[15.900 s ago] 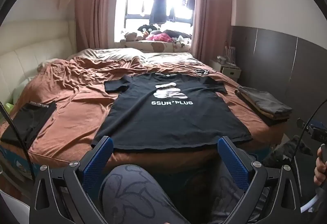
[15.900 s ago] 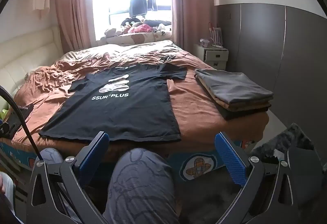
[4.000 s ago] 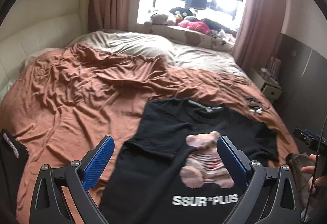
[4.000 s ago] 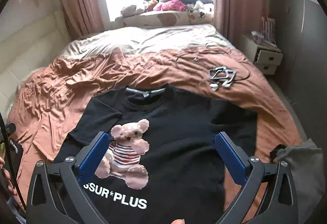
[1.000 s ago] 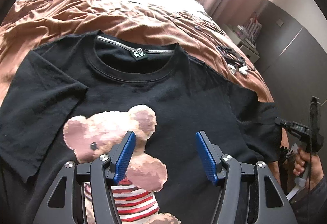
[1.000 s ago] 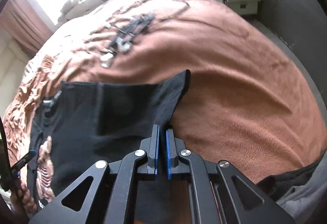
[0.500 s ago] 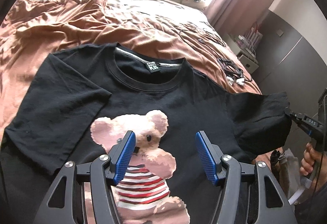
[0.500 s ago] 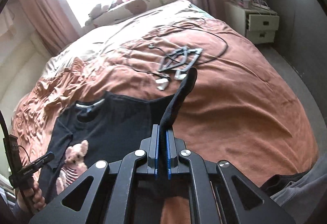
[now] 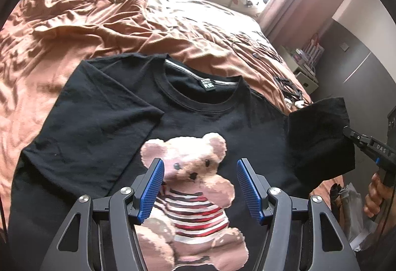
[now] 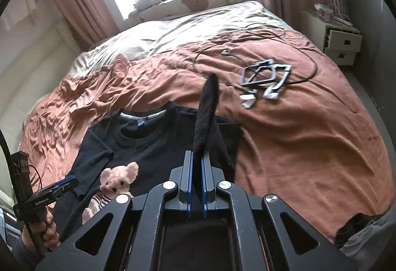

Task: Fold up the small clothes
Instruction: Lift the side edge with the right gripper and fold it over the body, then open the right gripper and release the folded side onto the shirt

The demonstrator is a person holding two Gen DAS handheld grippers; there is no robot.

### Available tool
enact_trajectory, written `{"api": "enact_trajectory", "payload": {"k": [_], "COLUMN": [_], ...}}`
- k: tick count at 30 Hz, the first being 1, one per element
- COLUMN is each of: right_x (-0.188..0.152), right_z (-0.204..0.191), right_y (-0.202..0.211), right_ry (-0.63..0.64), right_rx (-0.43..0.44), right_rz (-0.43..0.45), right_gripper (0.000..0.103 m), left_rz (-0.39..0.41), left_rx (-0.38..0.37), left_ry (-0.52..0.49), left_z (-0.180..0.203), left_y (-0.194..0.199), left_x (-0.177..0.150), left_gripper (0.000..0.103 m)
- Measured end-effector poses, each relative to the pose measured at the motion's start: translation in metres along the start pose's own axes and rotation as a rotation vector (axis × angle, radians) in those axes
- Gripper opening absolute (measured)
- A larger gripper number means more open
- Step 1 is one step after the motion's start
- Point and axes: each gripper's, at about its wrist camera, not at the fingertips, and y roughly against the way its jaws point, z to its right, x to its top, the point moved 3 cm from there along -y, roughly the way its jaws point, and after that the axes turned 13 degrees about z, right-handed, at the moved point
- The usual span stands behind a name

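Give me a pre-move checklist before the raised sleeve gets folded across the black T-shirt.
1. Right hand-held gripper shut on the sleeve: ok.
2. Sleeve lifted off the bed cover: ok.
3. Left hand-held gripper open, holding nothing, above the bear print: ok.
4. T-shirt body flat, collar showing: ok.
5. Cables clear of the shirt: ok.
6. Bottom hem straight: cannot tell, out of view.
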Motion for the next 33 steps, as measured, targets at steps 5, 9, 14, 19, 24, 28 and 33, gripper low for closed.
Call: {"api": "enact_trajectory", "payload": {"k": [5, 9, 14, 19, 24, 28, 33], "right_x": [-0.003, -0.006, -0.012, -0.01, -0.022, -0.037, -0.062], "right_z": [-0.016, -0.029, -0.043, -0.036, -0.019, -0.007, 0.008], "right_y": [-0.017, -0.03, -0.049, -0.041, -0.031, -0.022, -0.027], "right_ry": [0.003, 0.0, -0.031, -0.02, -0.015, -0.012, -0.02], "right_rx": [0.02, 0.031, 0.069, 0.053, 0.017, -0.017, -0.052], "right_rz": [-0.015, -0.029, -0.09, -0.067, -0.069, -0.073, -0.133], "right_gripper": [0.002, 0.002, 0.005, 0.061, 0.061, 0.057, 0.039], "left_rz": [-0.001, -0.002, -0.01, -0.012, -0.027, -0.044, -0.07], "left_rx": [0.01, 0.018, 0.028, 0.028, 0.01, -0.011, -0.035], "left_ry": [0.012, 0.018, 0.026, 0.025, 0.019, 0.006, -0.021], "left_z": [-0.013, -0.023, -0.033, -0.032, -0.021, -0.006, 0.015], "left_y": [0.001, 0.001, 0.001, 0.0, -0.009, -0.017, -0.028], "left_x": [-0.001, -0.001, -0.002, -0.004, -0.008, -0.015, -0.026], "left_gripper": [0.063, 0.063, 0.063, 0.063, 0.063, 0.063, 0.063]}}
